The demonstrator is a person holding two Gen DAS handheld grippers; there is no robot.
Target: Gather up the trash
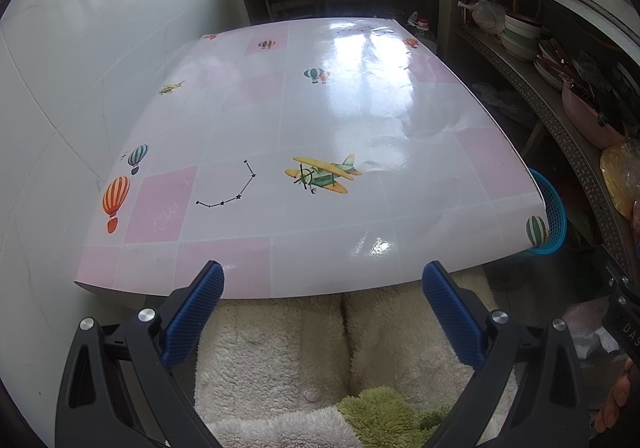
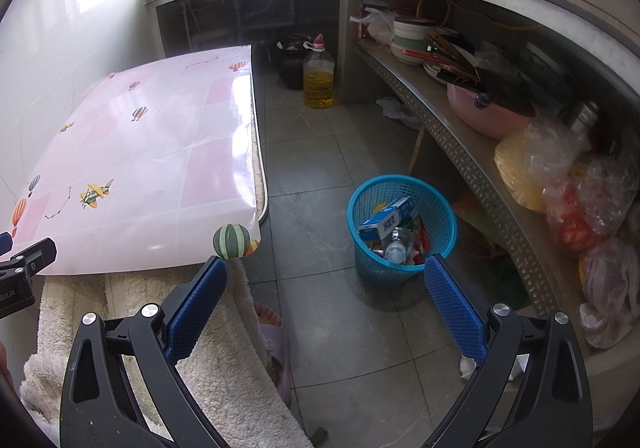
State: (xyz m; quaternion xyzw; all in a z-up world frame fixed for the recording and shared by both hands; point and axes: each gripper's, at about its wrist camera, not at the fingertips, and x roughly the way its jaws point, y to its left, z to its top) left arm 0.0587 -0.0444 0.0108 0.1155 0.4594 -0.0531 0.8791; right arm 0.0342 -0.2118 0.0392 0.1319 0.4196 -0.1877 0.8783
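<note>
A blue mesh waste basket (image 2: 438, 208) stands on the grey floor to the right of the table. It holds a blue and white carton (image 2: 384, 220), a clear plastic bottle (image 2: 396, 244) and wrappers. My right gripper (image 2: 326, 272) hangs open above the floor just in front of the basket, nothing between its fingers. My left gripper (image 1: 323, 280) is open and empty at the near edge of the table (image 1: 320, 120), whose pink and white balloon-and-plane cloth carries no loose items. The basket's rim (image 1: 554, 208) peeks past the table's right corner in the left wrist view.
A person's fleecy lap (image 1: 280, 352) and slippered foot (image 2: 276, 344) sit under the table edge. A perforated metal shelf (image 2: 480, 176) on the right carries bowls, a pink basin (image 2: 480, 108) and plastic bags (image 2: 560, 176). An oil bottle (image 2: 318, 76) and dark pot stand on the far floor.
</note>
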